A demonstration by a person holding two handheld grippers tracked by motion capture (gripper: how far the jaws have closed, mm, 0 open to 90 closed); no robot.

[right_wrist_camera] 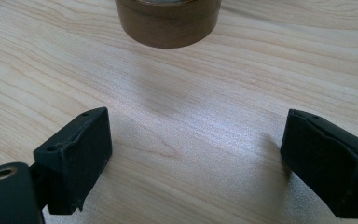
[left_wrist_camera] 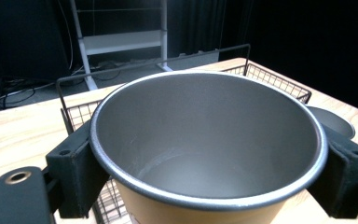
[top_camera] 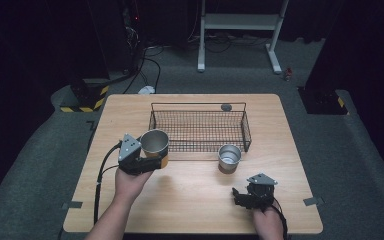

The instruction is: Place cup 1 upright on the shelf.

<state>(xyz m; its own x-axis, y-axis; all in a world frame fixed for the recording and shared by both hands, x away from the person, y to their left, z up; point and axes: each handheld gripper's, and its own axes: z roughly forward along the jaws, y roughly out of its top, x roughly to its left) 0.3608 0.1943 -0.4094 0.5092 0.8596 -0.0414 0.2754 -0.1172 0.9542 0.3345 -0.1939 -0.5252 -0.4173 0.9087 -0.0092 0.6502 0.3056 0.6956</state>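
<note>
Your left gripper (top_camera: 147, 159) has its fingers (left_wrist_camera: 72, 170) pinching the orange cup (top_camera: 155, 146) by its sides, upright, mouth up, long axis vertical, just off the wire basket (top_camera: 198, 131) at its front-left corner. You look mid-carry; next, likely lift over the rim and lower in. Your right gripper (top_camera: 245, 195) waits near the surface's (top_camera: 195, 200) front edge, fingers spread, short of the second cup (top_camera: 229, 157).
</note>
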